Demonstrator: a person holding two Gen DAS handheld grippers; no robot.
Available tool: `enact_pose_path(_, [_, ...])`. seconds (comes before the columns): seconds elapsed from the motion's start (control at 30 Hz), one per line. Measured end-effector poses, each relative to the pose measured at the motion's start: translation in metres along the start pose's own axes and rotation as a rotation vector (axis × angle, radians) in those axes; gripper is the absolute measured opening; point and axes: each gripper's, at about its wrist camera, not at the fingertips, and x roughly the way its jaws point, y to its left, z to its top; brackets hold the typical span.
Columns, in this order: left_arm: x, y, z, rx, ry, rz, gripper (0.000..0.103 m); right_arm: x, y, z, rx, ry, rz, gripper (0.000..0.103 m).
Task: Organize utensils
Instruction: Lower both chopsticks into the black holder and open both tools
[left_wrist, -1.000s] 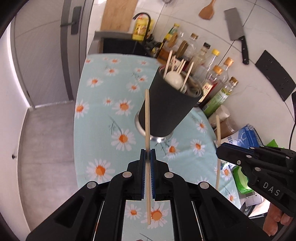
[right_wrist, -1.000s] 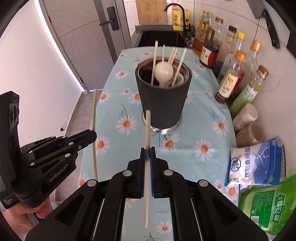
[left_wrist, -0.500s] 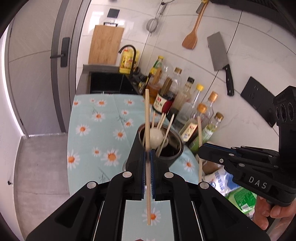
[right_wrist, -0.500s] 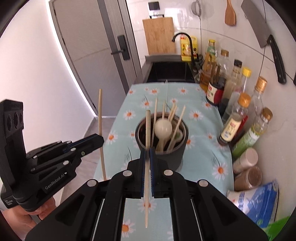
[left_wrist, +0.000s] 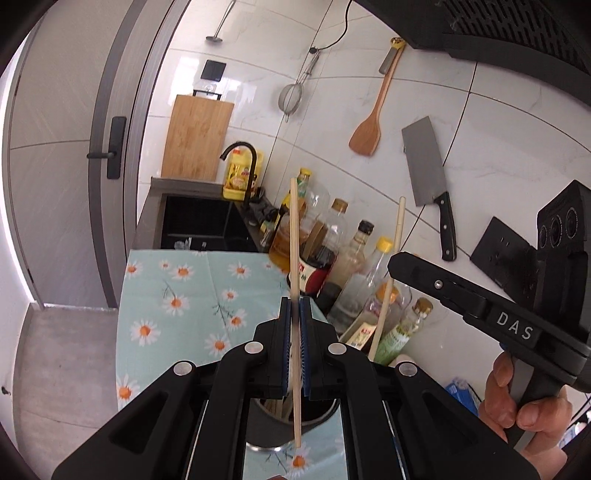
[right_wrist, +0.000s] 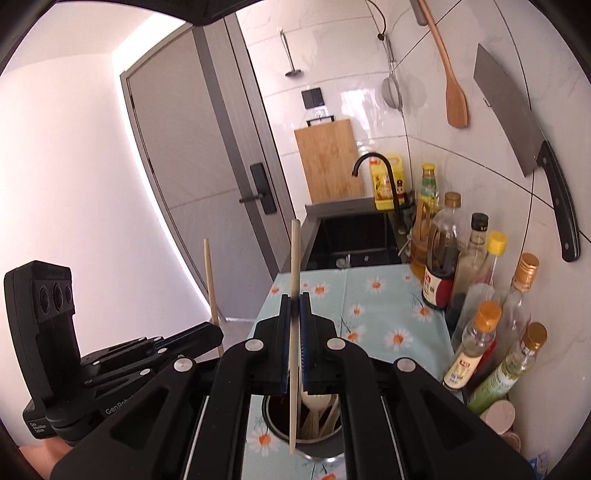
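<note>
My left gripper (left_wrist: 294, 306) is shut on a wooden chopstick (left_wrist: 294, 236) held upright, its lower end over the dark utensil cup (left_wrist: 314, 417) just below the jaws. My right gripper (right_wrist: 294, 302) is shut on a second chopstick (right_wrist: 294, 266), also upright, its lower end over the same cup (right_wrist: 325, 439), which holds a white spoon (right_wrist: 314, 400) and several chopsticks. The right gripper (left_wrist: 397, 262) with its chopstick shows at right in the left wrist view. The left gripper (right_wrist: 218, 334) shows at lower left in the right wrist view.
A daisy-print cloth (right_wrist: 376, 295) covers the counter. Several sauce bottles (right_wrist: 480, 332) line the right wall. A black sink (right_wrist: 354, 240) with a tap lies at the far end. A cleaver (right_wrist: 517, 129) and wooden spatula (right_wrist: 454, 103) hang on the wall.
Both grippers have come closer over the cup and tilted up, so the cup dropped to the bottom of both views. Both chopsticks stay gripped.
</note>
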Motion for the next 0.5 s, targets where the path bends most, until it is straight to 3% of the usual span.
enact_pose_path(0.23, [0.010, -0.008, 0.009, 0.028, -0.061, -0.007, 0.004, 0.006, -0.019, 0.008, 0.037, -0.065, 0.042, 0.006])
enact_pose_path(0.33, [0.014, -0.013, 0.010, 0.056, -0.092, 0.030, 0.004, 0.005, -0.024, 0.009, 0.051, -0.092, 0.045, 0.006])
enact_pose_path(0.5, [0.025, -0.015, 0.009, 0.060, -0.096, 0.028, 0.004, 0.011, -0.035, 0.007, 0.071, -0.096, 0.055, 0.006])
